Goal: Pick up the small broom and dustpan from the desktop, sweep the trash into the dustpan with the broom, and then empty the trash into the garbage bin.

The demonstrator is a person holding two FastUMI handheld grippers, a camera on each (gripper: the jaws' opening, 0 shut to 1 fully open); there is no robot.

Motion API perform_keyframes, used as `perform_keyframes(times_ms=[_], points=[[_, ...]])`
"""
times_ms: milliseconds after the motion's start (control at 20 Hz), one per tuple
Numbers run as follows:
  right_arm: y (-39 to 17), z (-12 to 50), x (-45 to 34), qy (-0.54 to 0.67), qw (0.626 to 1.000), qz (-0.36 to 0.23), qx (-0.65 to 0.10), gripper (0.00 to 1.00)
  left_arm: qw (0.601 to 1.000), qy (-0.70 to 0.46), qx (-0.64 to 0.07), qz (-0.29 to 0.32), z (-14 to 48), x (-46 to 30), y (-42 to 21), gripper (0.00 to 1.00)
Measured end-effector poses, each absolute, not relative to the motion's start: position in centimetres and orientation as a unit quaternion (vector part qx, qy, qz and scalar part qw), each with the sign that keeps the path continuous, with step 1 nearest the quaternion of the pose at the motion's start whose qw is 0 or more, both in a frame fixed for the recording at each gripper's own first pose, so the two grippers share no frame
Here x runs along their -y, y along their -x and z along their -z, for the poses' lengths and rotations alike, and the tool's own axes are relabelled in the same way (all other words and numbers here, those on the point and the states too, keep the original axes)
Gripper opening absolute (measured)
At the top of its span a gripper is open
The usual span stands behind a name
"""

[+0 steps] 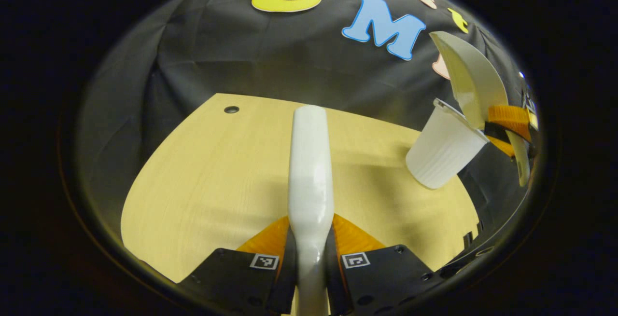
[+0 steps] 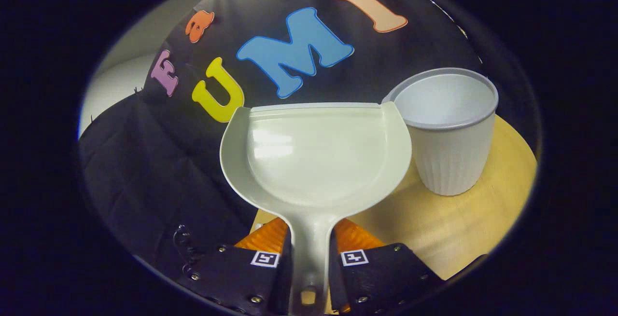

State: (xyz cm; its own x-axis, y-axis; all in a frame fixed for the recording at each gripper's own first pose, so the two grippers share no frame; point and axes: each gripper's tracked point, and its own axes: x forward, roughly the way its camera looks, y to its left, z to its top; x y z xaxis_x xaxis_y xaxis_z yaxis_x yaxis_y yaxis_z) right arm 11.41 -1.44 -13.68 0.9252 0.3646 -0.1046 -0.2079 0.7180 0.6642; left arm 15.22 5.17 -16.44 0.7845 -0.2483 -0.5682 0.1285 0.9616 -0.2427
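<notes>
My left gripper (image 1: 310,231) is shut on the small white broom (image 1: 310,161), whose smooth body runs straight ahead over the wooden desktop (image 1: 207,181); its bristles are hidden. At the right edge of the left gripper view, the cream dustpan (image 1: 470,77) stands steeply tilted just above the rim of the white ribbed garbage bin (image 1: 444,149), held by the other gripper (image 1: 509,123). In the right gripper view, my right gripper (image 2: 310,231) is shut on the handle of the dustpan (image 2: 316,157). The pan looks empty, and its right edge sits beside the bin (image 2: 449,132).
The bin stands near the desktop's (image 2: 449,229) right end, close to the black cloth wall. A small dark hole (image 1: 231,109) marks the far left corner of the desktop. Black cloth drapes below the table edge on the left of the right gripper view.
</notes>
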Motion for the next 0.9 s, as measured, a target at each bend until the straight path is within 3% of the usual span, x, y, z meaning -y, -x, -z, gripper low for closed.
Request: perform_keyframes(times_ms=[400, 900], points=[[-11.8, 22.3, -1.4, -0.214, 0.954, -0.096, -0.189, 0.32, 0.921, 0.069, -0.371, 0.092, 19.8, -6.4, -15.1, 0.31], [-12.9, 31.9, -1.8, -0.164, 0.946, -0.043, -0.275, 0.32, 0.901, 0.066, -0.421, 0.078, 22.9, -6.6, -14.3, 0.34]])
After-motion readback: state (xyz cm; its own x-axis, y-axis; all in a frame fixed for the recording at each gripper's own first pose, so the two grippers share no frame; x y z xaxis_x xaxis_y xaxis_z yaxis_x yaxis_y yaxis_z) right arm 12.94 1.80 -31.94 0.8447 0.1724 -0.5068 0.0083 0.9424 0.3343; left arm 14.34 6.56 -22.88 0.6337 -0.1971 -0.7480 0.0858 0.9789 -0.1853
